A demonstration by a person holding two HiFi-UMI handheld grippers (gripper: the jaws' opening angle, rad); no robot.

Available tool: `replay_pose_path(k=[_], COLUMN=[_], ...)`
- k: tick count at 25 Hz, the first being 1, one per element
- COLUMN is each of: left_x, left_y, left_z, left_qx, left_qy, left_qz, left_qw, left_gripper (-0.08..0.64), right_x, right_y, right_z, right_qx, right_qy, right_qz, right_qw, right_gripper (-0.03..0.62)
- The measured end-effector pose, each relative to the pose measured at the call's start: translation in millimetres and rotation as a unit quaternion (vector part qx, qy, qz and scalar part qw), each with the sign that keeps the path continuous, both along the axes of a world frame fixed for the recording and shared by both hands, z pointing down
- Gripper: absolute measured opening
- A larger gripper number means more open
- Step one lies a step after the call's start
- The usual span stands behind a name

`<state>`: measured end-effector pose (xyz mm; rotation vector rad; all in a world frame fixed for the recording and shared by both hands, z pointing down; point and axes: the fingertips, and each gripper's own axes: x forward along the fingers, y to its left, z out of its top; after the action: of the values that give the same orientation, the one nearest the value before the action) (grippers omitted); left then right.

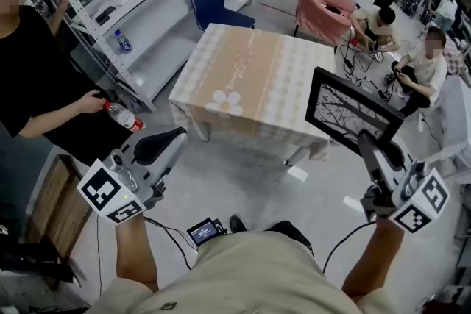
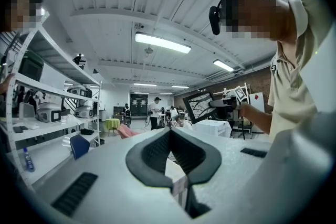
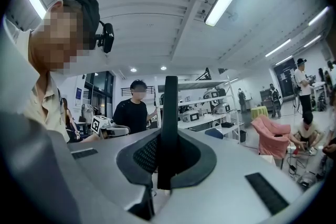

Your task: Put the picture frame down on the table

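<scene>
Grey-shelled and idle, the left gripper (image 1: 173,137) hangs at the person's left with its jaws pressed together on nothing. Ahead, between the two hands, stands the table (image 1: 250,77) under its checked cloth. To the right, the right gripper (image 1: 368,140) pinches the picture frame (image 1: 352,110) by its lower edge and holds it upright in the air, just off the table's near right corner. I'd call this the carrying step. Next the frame needs bringing over the cloth, lowering until it rests, then letting go.
</scene>
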<state>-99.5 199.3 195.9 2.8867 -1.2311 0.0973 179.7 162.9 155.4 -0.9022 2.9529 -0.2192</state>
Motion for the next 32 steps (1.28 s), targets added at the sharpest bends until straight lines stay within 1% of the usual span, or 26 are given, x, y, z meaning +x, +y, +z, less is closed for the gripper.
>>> replay_pose_path(k=[4,7,12,14,17,22,26,32], left_x=[-1,-2,-16,-12,3,11,29,48], left_y=[2,2,-5,-7,-9,-51,-78,-123], left_z=[-2,0,6,9,13,20,18,7], left_qx=[0.0,0.005,0.007,0.004,0.002,-0.011,-0.015,-0.005], left_qy=[0.002,0.002,0.005,0.006,0.006,0.001,0.002,-0.003], left_qz=[0.002,-0.007,-0.014,-0.012,-0.004,-0.005,-0.017,-0.042], left_qw=[1.0,1.0,0.9999,0.9999,1.0,0.9999,0.9997,0.9991], left_gripper=[0.005,0.005,0.005,0.005,0.005,0.005,0.006,0.005], right_x=[-9,-12,-25,-22,-9,-8,2,20], right_y=[4,1,-10,-13,-17,-52,-83,-137], right_z=[-2,1,2,5,9,15,17,13], right_qx=[-0.002,0.002,0.008,0.008,0.009,-0.003,-0.011,-0.009], right_qy=[0.004,0.003,0.004,0.005,0.005,0.003,-0.001,-0.004], right_qz=[-0.009,-0.018,-0.025,-0.023,-0.021,-0.029,-0.049,-0.071], right_qw=[1.0,1.0,1.0,1.0,1.0,1.0,0.999,0.997], right_gripper=[0.021,0.021,0.021,0.021,0.021,0.021,0.021,0.021])
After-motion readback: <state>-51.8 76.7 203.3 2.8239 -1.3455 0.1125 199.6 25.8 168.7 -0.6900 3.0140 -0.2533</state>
